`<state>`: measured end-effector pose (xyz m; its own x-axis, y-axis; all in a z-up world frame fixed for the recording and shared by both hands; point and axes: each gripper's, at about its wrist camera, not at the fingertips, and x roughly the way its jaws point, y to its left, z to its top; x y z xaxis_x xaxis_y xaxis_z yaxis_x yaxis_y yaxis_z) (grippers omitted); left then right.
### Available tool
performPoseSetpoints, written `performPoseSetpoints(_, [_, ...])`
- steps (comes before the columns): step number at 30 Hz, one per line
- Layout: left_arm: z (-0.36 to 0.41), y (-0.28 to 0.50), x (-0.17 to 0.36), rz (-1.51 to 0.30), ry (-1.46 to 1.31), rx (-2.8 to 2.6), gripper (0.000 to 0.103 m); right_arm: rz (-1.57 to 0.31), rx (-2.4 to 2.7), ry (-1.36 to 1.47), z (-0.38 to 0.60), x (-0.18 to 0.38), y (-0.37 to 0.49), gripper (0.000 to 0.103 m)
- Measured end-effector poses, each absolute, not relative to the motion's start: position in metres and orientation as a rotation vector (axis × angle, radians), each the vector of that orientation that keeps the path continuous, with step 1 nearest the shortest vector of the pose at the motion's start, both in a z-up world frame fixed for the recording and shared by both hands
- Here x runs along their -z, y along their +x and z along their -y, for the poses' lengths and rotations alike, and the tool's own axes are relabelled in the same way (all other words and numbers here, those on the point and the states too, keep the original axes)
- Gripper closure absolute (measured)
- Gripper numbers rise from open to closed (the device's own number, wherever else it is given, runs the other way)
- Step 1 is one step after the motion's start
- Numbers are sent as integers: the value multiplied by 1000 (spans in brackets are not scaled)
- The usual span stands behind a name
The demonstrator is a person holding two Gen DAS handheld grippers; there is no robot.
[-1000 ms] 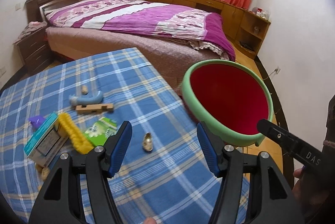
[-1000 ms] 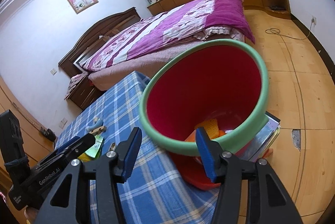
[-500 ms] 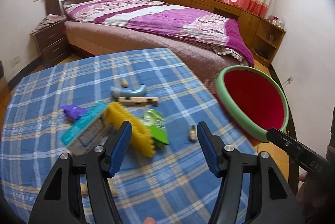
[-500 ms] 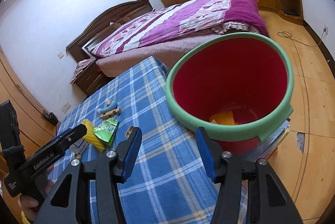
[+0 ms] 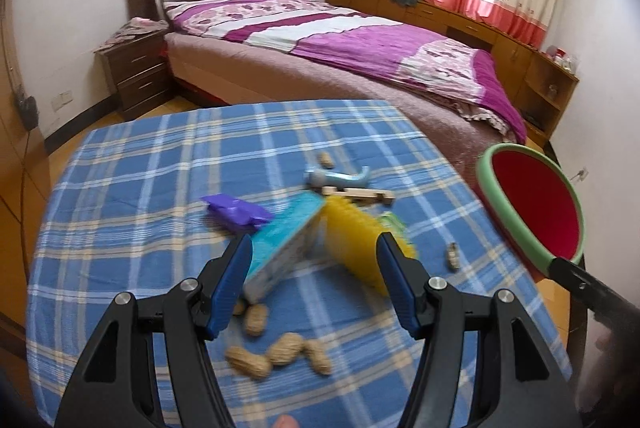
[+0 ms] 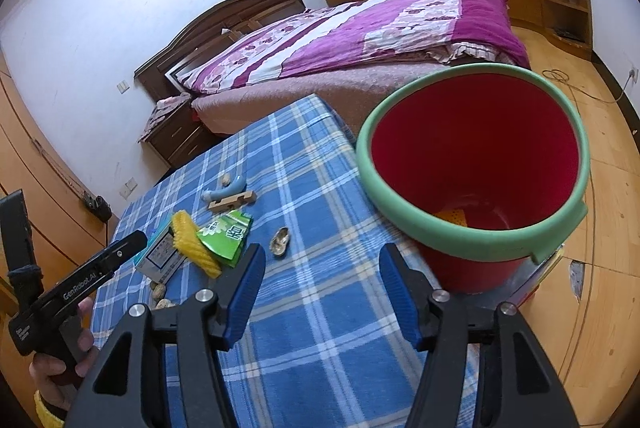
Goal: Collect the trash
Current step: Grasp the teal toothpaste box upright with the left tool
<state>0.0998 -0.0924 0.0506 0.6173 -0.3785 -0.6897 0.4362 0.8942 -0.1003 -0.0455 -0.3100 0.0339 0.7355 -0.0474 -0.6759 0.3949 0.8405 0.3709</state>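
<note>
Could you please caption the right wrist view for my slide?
Open right tool above checked tablecloth, beside red bin.

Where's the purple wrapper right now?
Left wrist view: the purple wrapper lies on the plaid cloth, left of the teal box.

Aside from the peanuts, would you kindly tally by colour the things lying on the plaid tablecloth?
Purple wrapper: 1
Teal box: 1
Yellow brush: 1
Green packet: 1
Blue-grey handle: 1
Wooden piece: 1
Total: 6
</note>
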Motion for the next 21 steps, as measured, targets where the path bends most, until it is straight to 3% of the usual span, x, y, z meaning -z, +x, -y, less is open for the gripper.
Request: performPoseSetpoints(21, [80,141,-5,-885,112,480,38,-764,253,489,293,-28,-26,41])
